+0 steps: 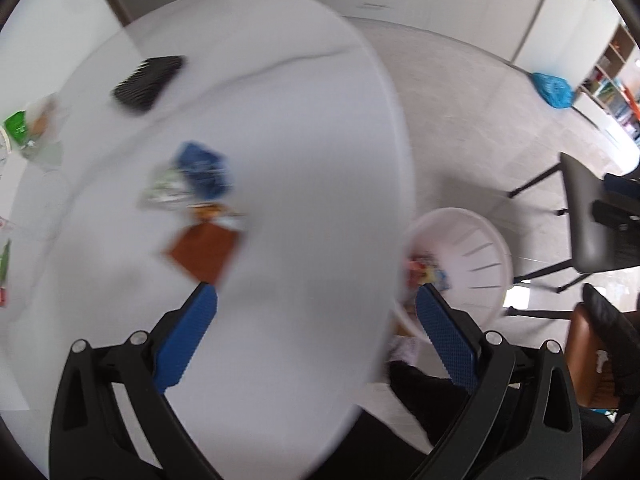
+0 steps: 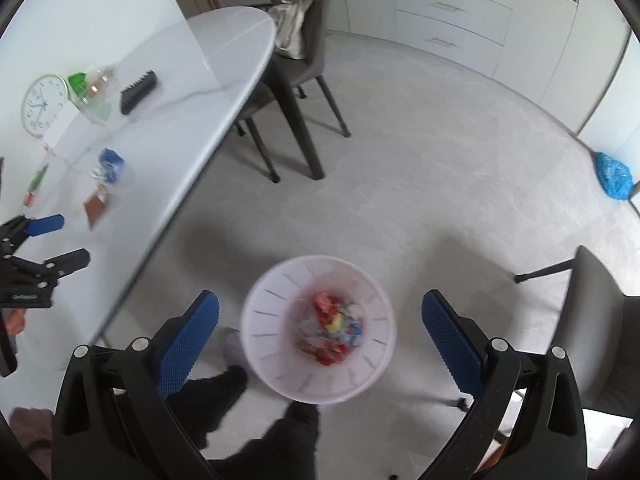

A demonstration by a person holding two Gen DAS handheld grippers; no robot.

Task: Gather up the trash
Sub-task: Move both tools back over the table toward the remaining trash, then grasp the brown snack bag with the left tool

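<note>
My left gripper (image 1: 316, 312) is open and empty above the white table (image 1: 304, 128), just short of a brown wrapper (image 1: 204, 250). Behind it lie a blue wrapper (image 1: 202, 166) and a silvery green wrapper (image 1: 164, 190). My right gripper (image 2: 320, 320) is open and empty, held over the white slotted bin (image 2: 276, 296) on the floor. The bin holds several colourful wrappers (image 2: 334, 326). The right wrist view also shows the left gripper (image 2: 60, 240) over the table edge, with the brown wrapper (image 2: 96, 208) and blue wrapper (image 2: 112, 164) ahead of it.
A black comb-like object (image 1: 148, 82), a green-labelled plastic bag (image 1: 32, 128) and a white clock (image 2: 42, 104) are on the table's far side. Grey chairs (image 2: 296, 40) stand by the table. A blue bag (image 2: 614, 176) lies on the floor. My legs (image 2: 248, 432) are below.
</note>
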